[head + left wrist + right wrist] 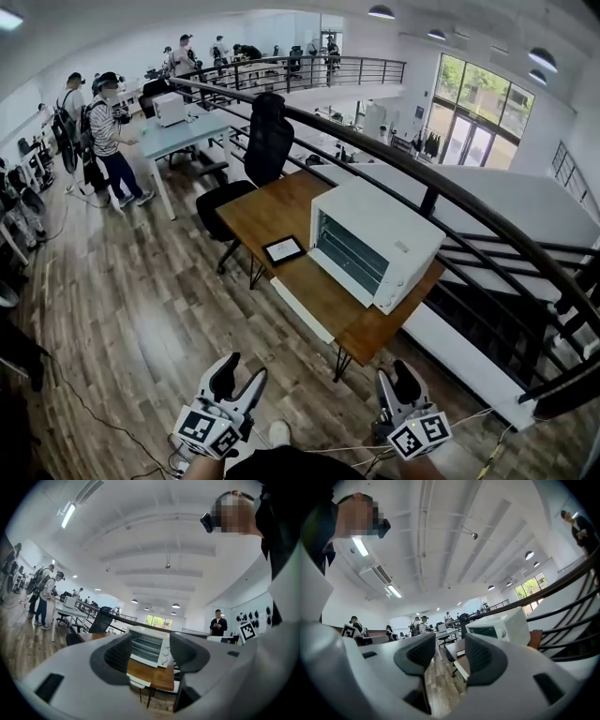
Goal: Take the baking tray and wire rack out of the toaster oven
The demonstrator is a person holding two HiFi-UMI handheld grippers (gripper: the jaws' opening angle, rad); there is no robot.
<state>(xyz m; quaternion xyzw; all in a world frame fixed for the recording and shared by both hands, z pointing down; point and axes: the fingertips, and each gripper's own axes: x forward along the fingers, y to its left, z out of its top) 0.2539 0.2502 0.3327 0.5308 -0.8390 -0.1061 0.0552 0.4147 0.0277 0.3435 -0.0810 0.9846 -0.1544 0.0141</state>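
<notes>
The dark padded fingers of the left gripper stand well apart with nothing between them, and those of the right gripper are likewise spread and empty; both grippers point level across the room, and neither touches anything. In the head view the left gripper and the right gripper sit low in the frame, well short of the desk, each with its marker cube nearest the person. Beneath them runs a wide floor of brown wooden planks, and a long black metal railing sweeps diagonally across the right side. A brown rectangular wooden desk on thin black legs stands against that railing. On the desk's right end sits the white box-shaped toaster oven, its dark glass door closed and facing the floor side. Horizontal bars show through the glass, so the wire rack and baking tray are inside, though they cannot be told apart. A black high-backed office chair stands at the desk's far end. A small black-framed tablet lies flat on the desk just beside the oven's front.
</notes>
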